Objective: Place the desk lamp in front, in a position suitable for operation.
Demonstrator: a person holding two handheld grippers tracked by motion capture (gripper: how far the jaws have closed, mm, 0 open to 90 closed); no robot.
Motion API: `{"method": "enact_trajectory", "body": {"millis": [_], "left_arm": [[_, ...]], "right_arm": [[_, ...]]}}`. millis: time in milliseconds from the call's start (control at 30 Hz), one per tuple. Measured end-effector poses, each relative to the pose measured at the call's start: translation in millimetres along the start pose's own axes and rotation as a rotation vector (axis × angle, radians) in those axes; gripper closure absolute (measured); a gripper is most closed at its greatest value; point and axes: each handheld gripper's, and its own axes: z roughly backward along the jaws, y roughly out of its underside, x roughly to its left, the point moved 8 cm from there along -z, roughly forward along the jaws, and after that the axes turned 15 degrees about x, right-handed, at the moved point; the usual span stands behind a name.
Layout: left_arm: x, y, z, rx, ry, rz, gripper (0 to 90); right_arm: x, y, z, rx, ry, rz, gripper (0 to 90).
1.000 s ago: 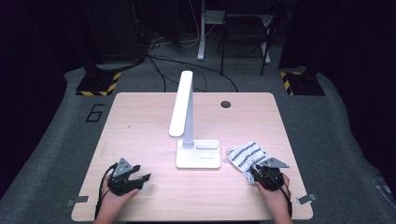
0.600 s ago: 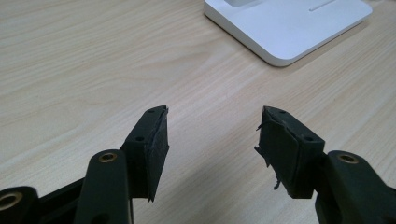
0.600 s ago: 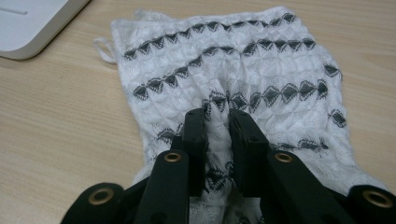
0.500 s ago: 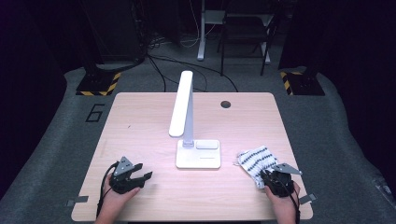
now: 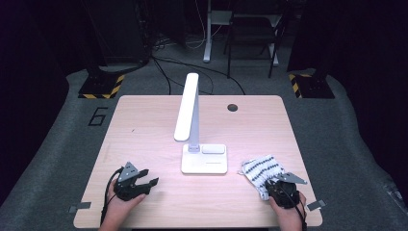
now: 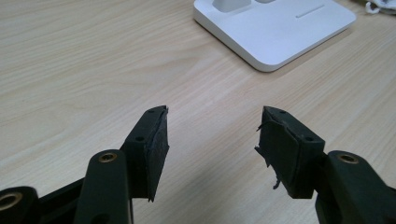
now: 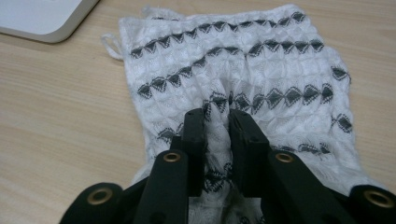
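The right tongs (image 7: pixel 217 119) are clamped on a cloth (image 7: pixel 243 70), pinching a raised fold of its weave between the two black jaws near the cloth's near edge. The cloth is white with rows of dark diamond marks and lies on the tabletop (image 5: pixel 144 125) near its front right corner, just right of the lamp (image 5: pixel 192 110); in the high view it (image 5: pixel 260 168) spreads from the right tongs (image 5: pixel 276 185) toward the lamp's base without touching it. In the right gripper view a corner of that white base (image 7: pixel 42 18) shows at the upper left, a little apart from a small loop of thread at the cloth's corner. The left tongs (image 6: pixel 212 135) stand apart, holding nothing, with bare wood between them; the pad on one jaw is frayed at its edge. They point toward the lamp's base (image 6: pixel 275 28), which sits farther off on the tabletop. In the high view the left tongs (image 5: pixel 146 183) lie low over the front left of the tabletop, held by a hand (image 5: pixel 120 207), well apart from the cloth. The lamp's arm rises from the base and leans toward the far side.
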Motion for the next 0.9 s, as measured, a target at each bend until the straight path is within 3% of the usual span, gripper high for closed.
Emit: {"method": "enact_trajectory", "body": {"millis": [133,333,433,533,733,833,900], "left_arm": [[-3.4,-1.1,0.7,0.004,0.005,-0.004,41.9],[-8.4,-3.5,-2.0,0.002,0.026,-0.025,45.7],[-9.0,-5.5,-3.9,0.002,0.028,-0.024,45.3],[-11.0,-7.4,-6.3,0.008,0.041,-0.025,45.0],[-15.7,-15.0,-9.1,-0.003,0.074,-0.035,46.3],[-16.4,-17.7,-11.5,0.009,0.067,-0.041,45.4],[-16.5,-19.4,-12.0,0.003,0.065,-0.049,45.5]], "right_arm": [[7.1,3.3,3.5,-0.018,-0.001,0.006,64.7],[8.8,-4.5,12.3,-0.106,0.048,0.054,55.4],[10.2,-11.3,9.1,-0.134,0.046,0.113,51.5],[8.1,-20.1,-1.0,-0.111,0.073,0.169,48.6],[0.7,-27.1,-21.3,-0.053,0.054,0.162,48.3],[-3.7,-27.0,-25.4,-0.044,0.019,0.12,52.8],[-7.8,-26.5,-25.5,-0.043,0.026,0.095,54.6]]}}
